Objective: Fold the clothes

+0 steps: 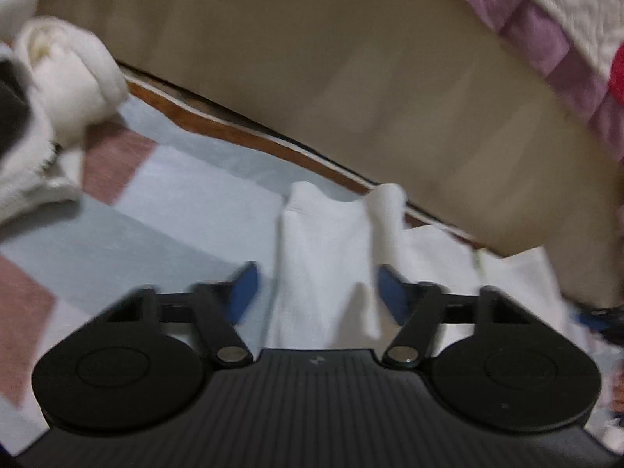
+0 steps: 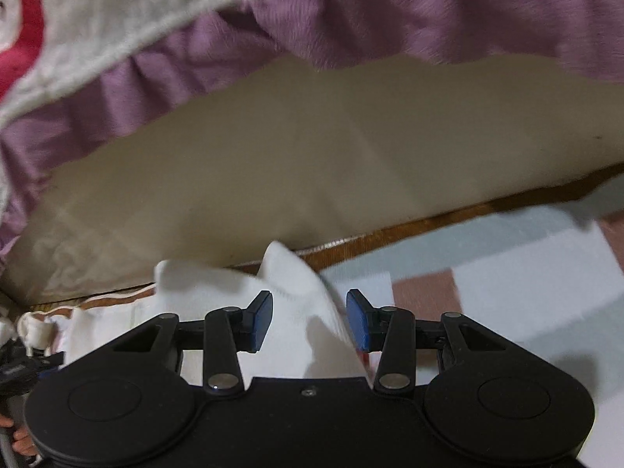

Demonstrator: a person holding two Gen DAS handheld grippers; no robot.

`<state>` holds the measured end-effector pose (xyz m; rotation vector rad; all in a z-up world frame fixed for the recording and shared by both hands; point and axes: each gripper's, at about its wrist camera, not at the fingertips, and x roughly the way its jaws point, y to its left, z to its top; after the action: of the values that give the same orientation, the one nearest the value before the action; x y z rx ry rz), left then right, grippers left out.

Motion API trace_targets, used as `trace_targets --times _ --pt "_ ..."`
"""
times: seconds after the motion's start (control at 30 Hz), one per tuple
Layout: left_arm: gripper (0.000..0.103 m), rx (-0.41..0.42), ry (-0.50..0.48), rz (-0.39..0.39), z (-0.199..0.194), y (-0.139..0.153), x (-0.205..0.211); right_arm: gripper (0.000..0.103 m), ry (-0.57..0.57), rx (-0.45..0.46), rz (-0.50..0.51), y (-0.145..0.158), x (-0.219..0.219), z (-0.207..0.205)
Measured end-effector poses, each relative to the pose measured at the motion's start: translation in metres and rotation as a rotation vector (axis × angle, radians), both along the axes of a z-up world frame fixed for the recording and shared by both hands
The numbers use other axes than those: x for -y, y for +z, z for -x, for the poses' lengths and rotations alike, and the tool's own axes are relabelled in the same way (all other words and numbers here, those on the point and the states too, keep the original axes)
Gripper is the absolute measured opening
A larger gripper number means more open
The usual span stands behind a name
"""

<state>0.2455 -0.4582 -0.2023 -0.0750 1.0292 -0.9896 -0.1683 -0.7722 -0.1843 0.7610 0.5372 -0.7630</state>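
A white garment [image 1: 327, 257] lies on the patchwork floor mat [image 1: 187, 202] beside the bed. In the left wrist view a raised fold of it stands between the blue pads [image 1: 245, 292] of my left gripper [image 1: 319, 292]. Mat shows between the left pad and the cloth, so the jaws are open around the fold. In the right wrist view another raised fold of the white garment [image 2: 300, 304] fills the gap of my right gripper [image 2: 310, 319]. Both blue pads [image 2: 357, 321] sit against the cloth. The picture is blurred.
The beige side of a mattress [image 2: 312, 156] rises just beyond the garment, with a brown wooden strip [image 2: 409, 234] at its foot. A purple-frilled white bedspread [image 2: 351, 23] hangs over it. A fluffy white bundle [image 1: 70, 78] lies on the mat at far left.
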Motion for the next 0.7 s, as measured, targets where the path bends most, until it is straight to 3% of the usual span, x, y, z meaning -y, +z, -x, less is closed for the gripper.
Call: trace_targets --times 0.03,0.13,0.23,0.4,0.43,0.47,0.5,0.53,0.7 --pt "0.001 -0.013 -0.018 -0.029 -0.001 -0.002 0.002 0.047 -0.004 -0.012 0.009 -0.004 0.003 -0.006" --pt "0.001 0.203 -0.060 -0.079 0.016 0.017 0.002 0.048 -0.013 -0.030 0.017 -0.013 0.014 -0.021" --pt "0.001 0.373 0.011 -0.049 0.016 0.045 -0.011 0.051 -0.002 -0.039 0.012 -0.021 0.020 -0.033" --pt "0.001 0.406 0.037 -0.097 0.006 0.040 -0.013 0.052 0.009 -0.041 0.038 -0.029 0.010 -0.045" --pt "0.001 0.417 0.026 -0.114 0.008 0.036 -0.012 0.046 0.026 -0.045 0.056 -0.029 0.006 -0.047" --pt "0.001 0.409 0.032 -0.124 0.007 0.032 -0.013 0.028 0.044 -0.050 0.074 -0.030 0.002 -0.050" --pt "0.001 0.396 0.043 -0.122 0.006 0.030 -0.015 0.002 0.048 -0.074 0.144 -0.024 -0.007 -0.050" --pt "0.001 0.376 0.061 -0.105 0.003 0.030 -0.019 0.002 0.052 -0.099 0.214 -0.018 -0.015 -0.051" --pt "0.001 0.377 0.051 0.053 0.001 0.044 -0.034 0.002 -0.213 0.083 0.382 0.037 -0.049 0.014"
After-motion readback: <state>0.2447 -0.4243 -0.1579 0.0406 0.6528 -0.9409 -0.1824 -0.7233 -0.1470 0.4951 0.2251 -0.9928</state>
